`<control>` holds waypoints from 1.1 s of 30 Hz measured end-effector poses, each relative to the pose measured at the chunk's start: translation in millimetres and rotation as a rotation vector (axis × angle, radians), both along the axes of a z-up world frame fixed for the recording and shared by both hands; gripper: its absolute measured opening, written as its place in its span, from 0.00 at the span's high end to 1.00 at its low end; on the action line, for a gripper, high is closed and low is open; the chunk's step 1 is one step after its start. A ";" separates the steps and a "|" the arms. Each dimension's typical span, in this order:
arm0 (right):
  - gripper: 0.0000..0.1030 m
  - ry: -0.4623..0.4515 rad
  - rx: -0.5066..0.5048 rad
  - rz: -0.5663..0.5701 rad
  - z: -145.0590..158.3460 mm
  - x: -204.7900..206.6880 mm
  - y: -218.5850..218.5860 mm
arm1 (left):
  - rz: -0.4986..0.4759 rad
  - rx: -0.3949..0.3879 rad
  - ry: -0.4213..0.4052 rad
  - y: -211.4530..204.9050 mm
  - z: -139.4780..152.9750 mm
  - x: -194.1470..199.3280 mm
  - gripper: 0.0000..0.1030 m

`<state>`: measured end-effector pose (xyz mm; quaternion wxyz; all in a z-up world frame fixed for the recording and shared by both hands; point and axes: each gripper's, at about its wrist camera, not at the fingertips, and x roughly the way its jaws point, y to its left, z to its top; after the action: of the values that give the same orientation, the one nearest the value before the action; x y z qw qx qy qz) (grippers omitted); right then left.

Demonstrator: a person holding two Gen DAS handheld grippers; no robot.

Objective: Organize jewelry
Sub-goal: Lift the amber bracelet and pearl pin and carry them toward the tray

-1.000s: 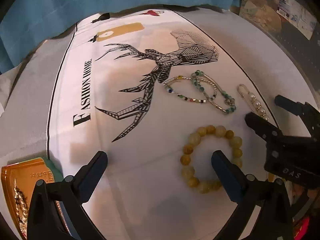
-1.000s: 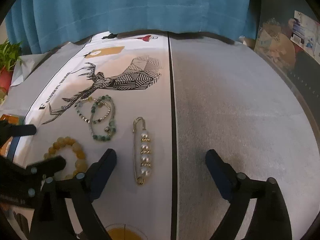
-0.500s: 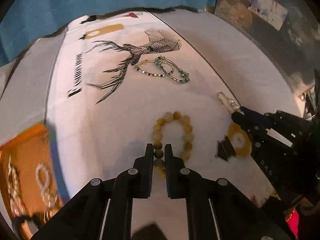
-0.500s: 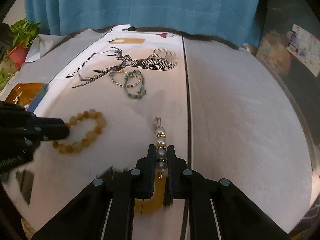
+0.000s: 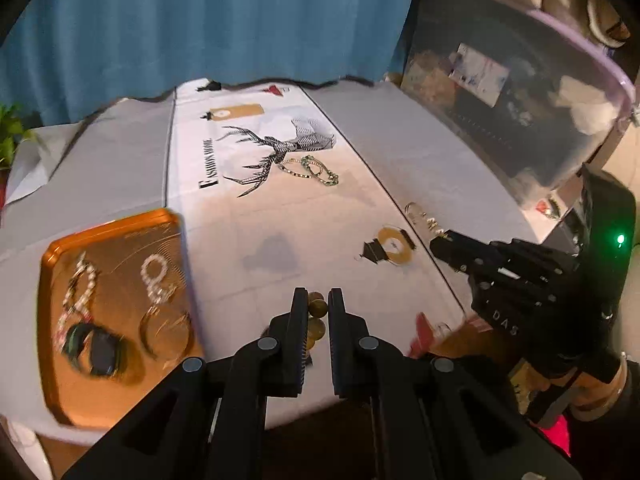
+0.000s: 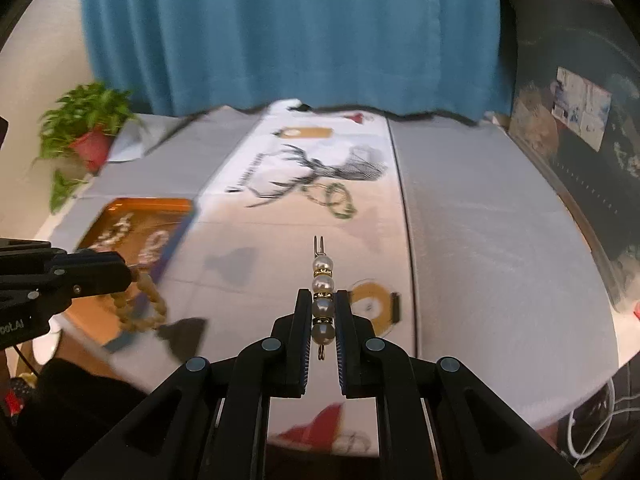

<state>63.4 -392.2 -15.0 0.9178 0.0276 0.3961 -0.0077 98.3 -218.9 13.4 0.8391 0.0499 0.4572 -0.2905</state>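
My left gripper [image 5: 318,300] is shut on a yellow bead bracelet [image 5: 317,310], held up above the white deer-print cloth [image 5: 256,216]. In the right wrist view that bracelet [image 6: 149,305] dangles from the left gripper [image 6: 122,276]. My right gripper [image 6: 323,300] is shut on a gold pin with pearls [image 6: 322,265], which sticks out forward, lifted off the cloth. In the left wrist view the right gripper [image 5: 438,244] shows at the right with the pin [image 5: 424,219]. An orange tray [image 5: 112,224] with several jewelry pieces lies at the left. Two thin beaded bracelets [image 5: 310,170] rest by the deer print.
A blue curtain [image 6: 288,32] hangs behind the table. A potted plant [image 6: 88,128] stands at the far left corner. Dark clutter and a clear bin [image 5: 520,100] sit off the right side. Grey cloth [image 6: 480,232] covers the table's right part.
Both grippers went from wide open to shut, the left on the yellow bracelet and the right on the pearl pin. Both then rose and drew back, bringing the orange tray into view.
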 end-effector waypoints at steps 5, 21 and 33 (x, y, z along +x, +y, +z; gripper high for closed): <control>0.89 -0.023 0.000 0.064 17.4 -46.8 40.2 | 0.021 -0.019 -0.025 36.6 17.5 -45.2 0.93; 0.89 0.057 -0.004 0.294 -2.4 -164.1 163.6 | 0.139 -0.048 -0.011 137.0 7.6 -171.1 0.93; 0.89 0.101 -0.032 0.384 -13.3 -212.6 208.4 | 0.153 -0.085 -0.004 161.2 -2.5 -214.4 0.93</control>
<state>-149.2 -183.8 -28.3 0.8818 -0.0634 0.4393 0.1597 -116.2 -57.7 10.9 0.8611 -0.0201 0.4453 -0.2448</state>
